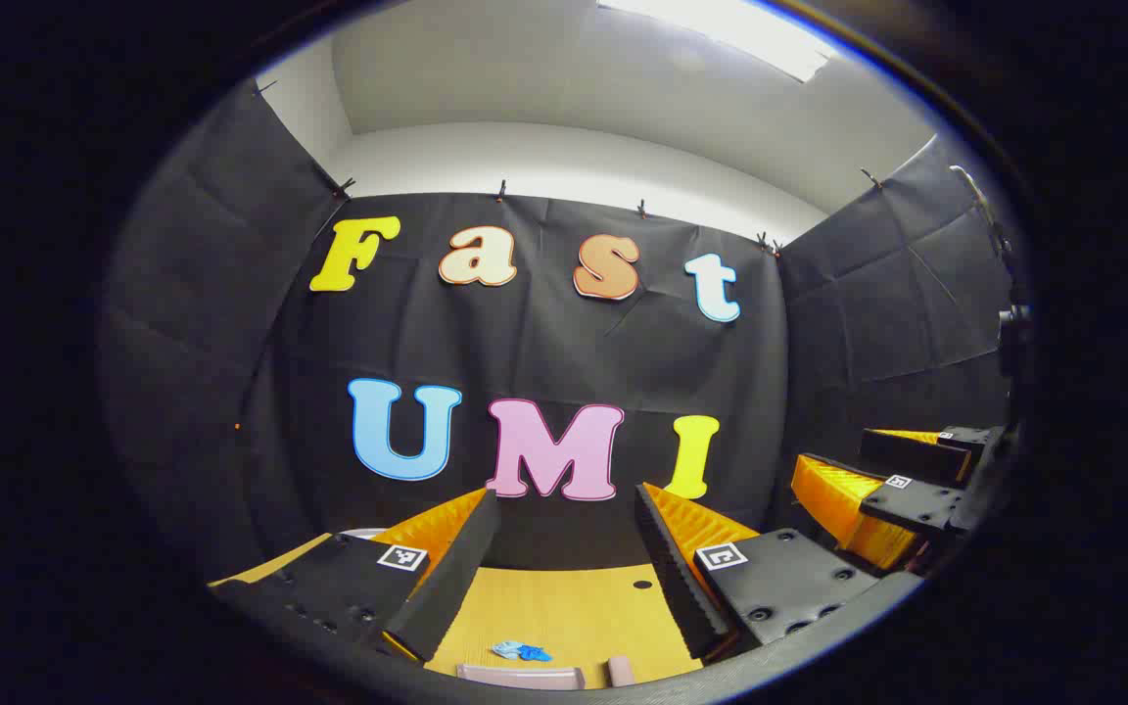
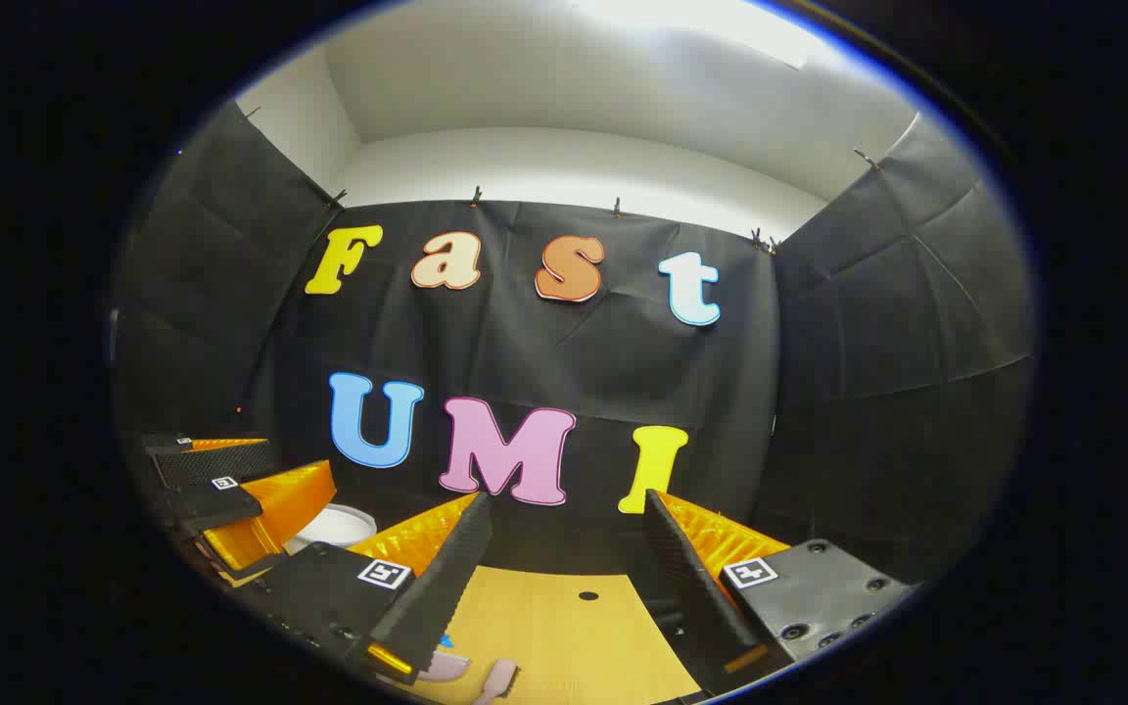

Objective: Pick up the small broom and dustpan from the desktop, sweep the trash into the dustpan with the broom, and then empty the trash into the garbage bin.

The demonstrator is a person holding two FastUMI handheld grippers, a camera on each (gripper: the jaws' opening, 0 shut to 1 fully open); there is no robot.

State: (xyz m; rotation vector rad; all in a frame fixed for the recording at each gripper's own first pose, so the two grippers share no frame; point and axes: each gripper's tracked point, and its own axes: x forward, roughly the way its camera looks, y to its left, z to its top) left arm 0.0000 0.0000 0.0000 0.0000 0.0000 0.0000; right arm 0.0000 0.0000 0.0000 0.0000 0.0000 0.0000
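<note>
Both grippers hang above the tabletop [image 1: 564, 607] with jaws spread wide and nothing between them: the left gripper [image 1: 564, 563] and the right gripper [image 2: 564, 573] each look toward the booth wall, side by side. At the near edge of the tabletop, the left gripper view catches a scrap of blue trash [image 1: 522, 650], with a pale flat piece [image 1: 522, 676] just nearer, probably the dustpan. In the right gripper view a pinkish broom [image 2: 497, 680] lies at the near edge, beside another pale shape. A white bin [image 2: 337, 529] sits toward the far left corner.

The step in hand looks like the first pickup. To do it well, tip each gripper down until its tool is fully in sight, then close squarely across the handle, not the bristles or pan lip.

Both tools are cut off, so their handles and lie cannot be made out. The bin is partly hidden behind the left gripper.
</note>
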